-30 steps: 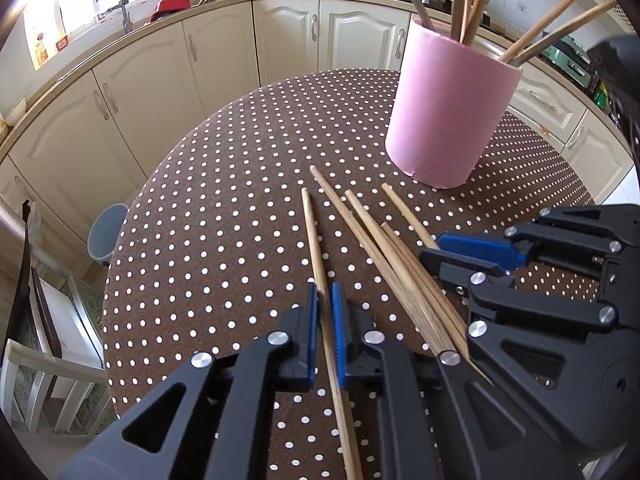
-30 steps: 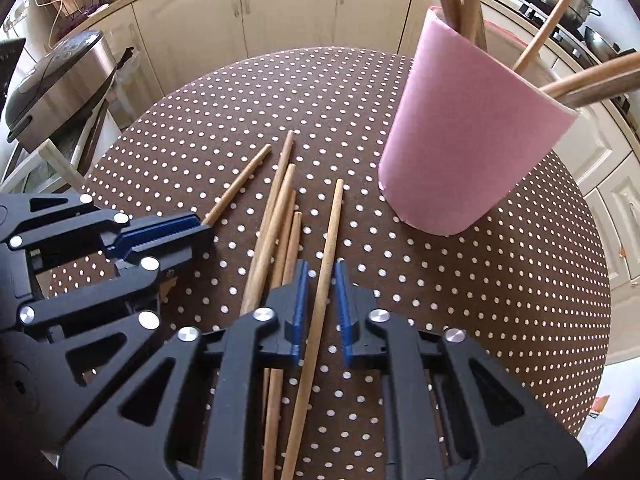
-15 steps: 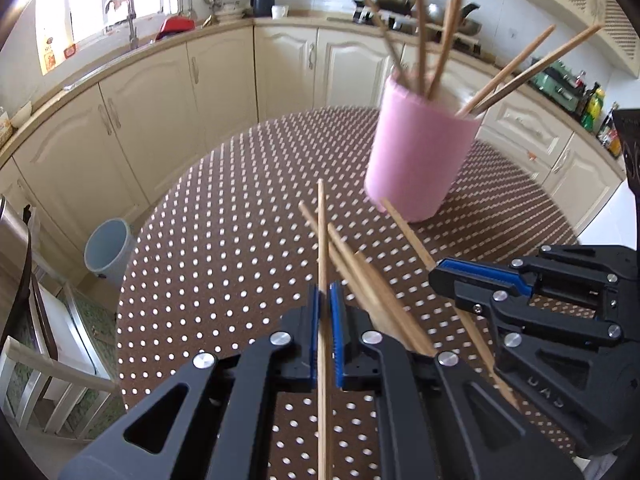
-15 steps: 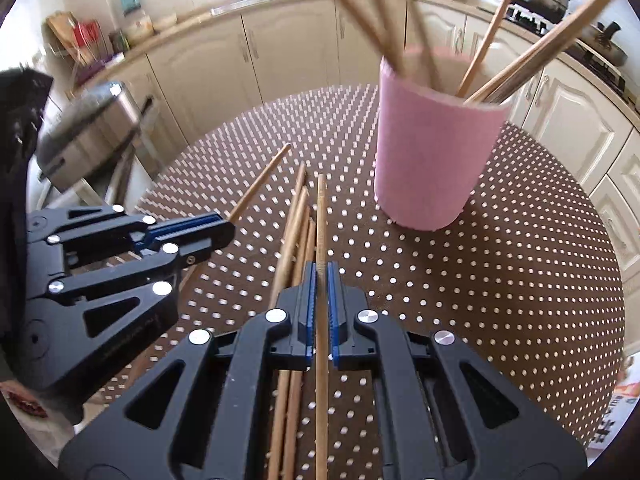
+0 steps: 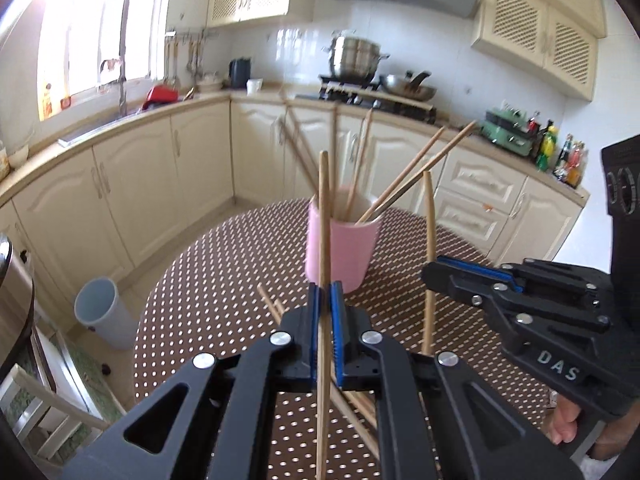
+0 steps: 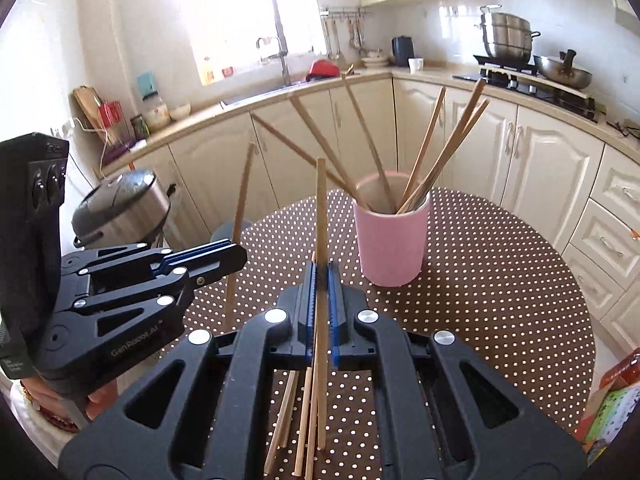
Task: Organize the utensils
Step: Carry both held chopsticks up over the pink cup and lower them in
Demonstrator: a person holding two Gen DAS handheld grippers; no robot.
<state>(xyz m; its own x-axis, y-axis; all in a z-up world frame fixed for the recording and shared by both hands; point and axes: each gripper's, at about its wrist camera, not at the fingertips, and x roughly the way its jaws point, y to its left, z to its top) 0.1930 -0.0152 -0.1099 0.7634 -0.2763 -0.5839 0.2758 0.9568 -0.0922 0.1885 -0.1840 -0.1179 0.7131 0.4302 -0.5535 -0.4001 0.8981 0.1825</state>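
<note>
In your left wrist view, the left gripper [image 5: 324, 300] is clamped on 1 thin wooden chopstick [image 5: 325, 216], its blue pads pressed tight against the shaft. A second ago that stick still lay on the brown, white-dotted tablecloth [image 5: 224, 280] with the pads open around it; now it stands nearly upright, its tip crossing in front of the pink cylindrical holder [image 5: 352, 244]. The holder, which filled the upper right of the view then, now sits smaller and farther off on the table, with several chopsticks fanned out of it. To the right, your right gripper [image 5: 430, 270] holds a second wooden chopstick [image 5: 429, 224] upright too; a second ago it was down at the pile. A few loose chopsticks [image 5: 276, 308] remain on the cloth below the jaws.

In your right wrist view, the right gripper [image 6: 322, 276] is closed on that second chopstick [image 6: 321, 208], which rises straight up ahead of the pads, just left of the pink holder [image 6: 390, 240]. A second ago the pads stood apart around it as it lay flat. The left gripper [image 6: 240, 256] at the left holds its own stick [image 6: 242, 192] upright, clear of the cloth [image 6: 480, 280]. About 4 loose chopsticks [image 6: 304, 420] lie beneath the jaws. The holder stands upright on the table, apart from both held sticks.
</note>
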